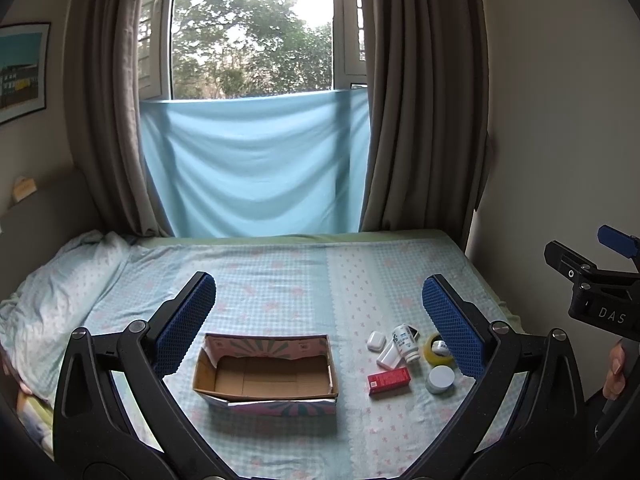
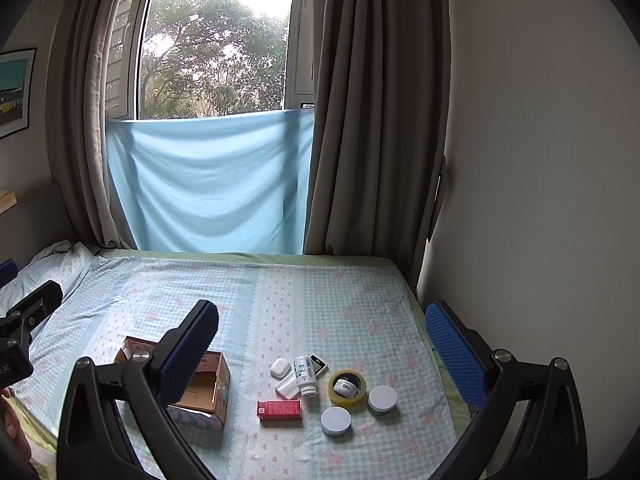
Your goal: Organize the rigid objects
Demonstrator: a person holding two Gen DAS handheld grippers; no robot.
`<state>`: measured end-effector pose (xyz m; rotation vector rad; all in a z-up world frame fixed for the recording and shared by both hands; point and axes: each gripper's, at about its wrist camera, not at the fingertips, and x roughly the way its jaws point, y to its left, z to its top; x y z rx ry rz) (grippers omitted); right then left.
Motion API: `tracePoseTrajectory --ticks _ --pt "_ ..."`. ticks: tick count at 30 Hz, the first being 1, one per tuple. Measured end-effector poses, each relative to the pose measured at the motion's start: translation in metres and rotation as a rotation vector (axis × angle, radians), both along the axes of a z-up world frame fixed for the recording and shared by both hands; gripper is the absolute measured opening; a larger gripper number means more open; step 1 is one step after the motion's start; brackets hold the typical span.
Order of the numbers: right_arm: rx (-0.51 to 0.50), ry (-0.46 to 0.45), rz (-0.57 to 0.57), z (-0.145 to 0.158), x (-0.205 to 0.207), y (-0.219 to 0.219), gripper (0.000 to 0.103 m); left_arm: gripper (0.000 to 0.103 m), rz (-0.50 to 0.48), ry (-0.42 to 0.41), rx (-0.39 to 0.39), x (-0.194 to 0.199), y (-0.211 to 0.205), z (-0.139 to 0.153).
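Observation:
An open, empty cardboard box (image 1: pixel 266 376) lies on the bed; it also shows in the right wrist view (image 2: pixel 208 388), partly behind a finger. Right of it lies a cluster: a red box (image 2: pixel 279 409), a white pill bottle (image 2: pixel 305 374), a white earbud case (image 2: pixel 279 367), a yellow tape roll (image 2: pixel 347 387) with a small jar inside, and two round white-lidded jars (image 2: pixel 336 420) (image 2: pixel 382 399). The red box (image 1: pixel 389 381) and bottle (image 1: pixel 405 341) show in the left wrist view too. My left gripper (image 1: pixel 320 320) is open above the box. My right gripper (image 2: pixel 322 348) is open above the cluster. Both are empty.
The bed (image 2: pixel 320 300) has a blue checked sheet, with a pillow (image 1: pixel 60 292) at the left. A wall (image 2: pixel 540 200) borders the bed on the right. Curtains and a blue cloth (image 1: pixel 256 168) hang at the window behind.

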<state>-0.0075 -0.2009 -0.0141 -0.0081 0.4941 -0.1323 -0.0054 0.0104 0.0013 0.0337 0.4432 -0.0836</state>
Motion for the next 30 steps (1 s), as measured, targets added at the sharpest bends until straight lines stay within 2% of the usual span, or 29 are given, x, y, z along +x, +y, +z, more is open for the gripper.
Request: tracePoseTrajectory --ticks 30 --pt "0.018 -0.014 -0.011 0.001 -0.0052 -0.0014 0.103 0.103 -0.017 -0.009 -0.01 -0.004 0.0046 -0.0009"
